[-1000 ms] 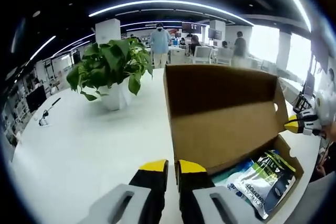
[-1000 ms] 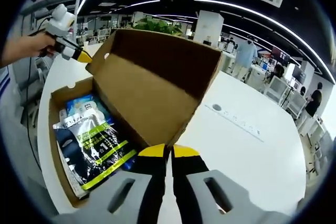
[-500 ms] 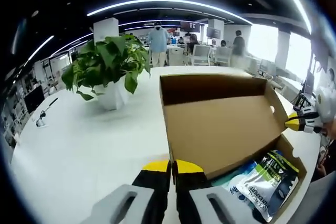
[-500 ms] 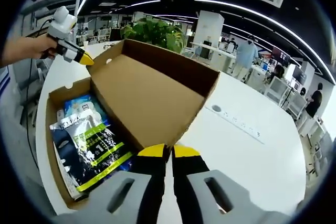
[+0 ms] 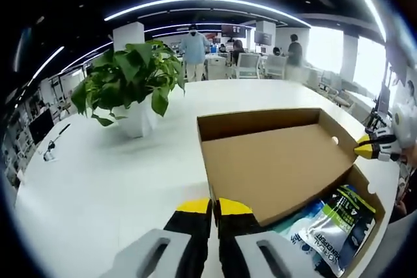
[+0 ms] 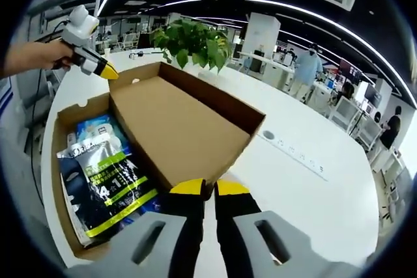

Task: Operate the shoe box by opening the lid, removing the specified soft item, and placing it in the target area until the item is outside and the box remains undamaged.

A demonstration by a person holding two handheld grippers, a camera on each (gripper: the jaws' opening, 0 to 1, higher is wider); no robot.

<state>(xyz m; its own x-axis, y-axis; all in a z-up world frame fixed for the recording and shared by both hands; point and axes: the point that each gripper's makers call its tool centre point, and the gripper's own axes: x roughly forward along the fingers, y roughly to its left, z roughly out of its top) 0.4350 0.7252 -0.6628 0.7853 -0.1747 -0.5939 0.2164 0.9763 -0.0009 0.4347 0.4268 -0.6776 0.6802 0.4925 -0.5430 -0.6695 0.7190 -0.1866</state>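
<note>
Here, each hand-held gripper, left [image 5: 213,205] and right [image 6: 210,188], is clamped on the lid [image 6: 176,131]. The lid lies folded back. Packets [image 6: 104,177] fill the shoe box [image 6: 58,180].

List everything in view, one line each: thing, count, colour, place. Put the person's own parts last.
shoe box: one, brown cardboard, on the table, open.
lid: one, brown, folded back almost flat.
soft packs: at least two, dark with green-yellow stripes and a blue one, inside the box.
potted plant: one, green in white pot, on the table behind the box.
table: one, white.
left gripper: yellow-tipped, shut at the lid's edge.
right gripper: yellow-tipped, shut at the lid's edge.
hand: one, holding the far gripper.
</note>
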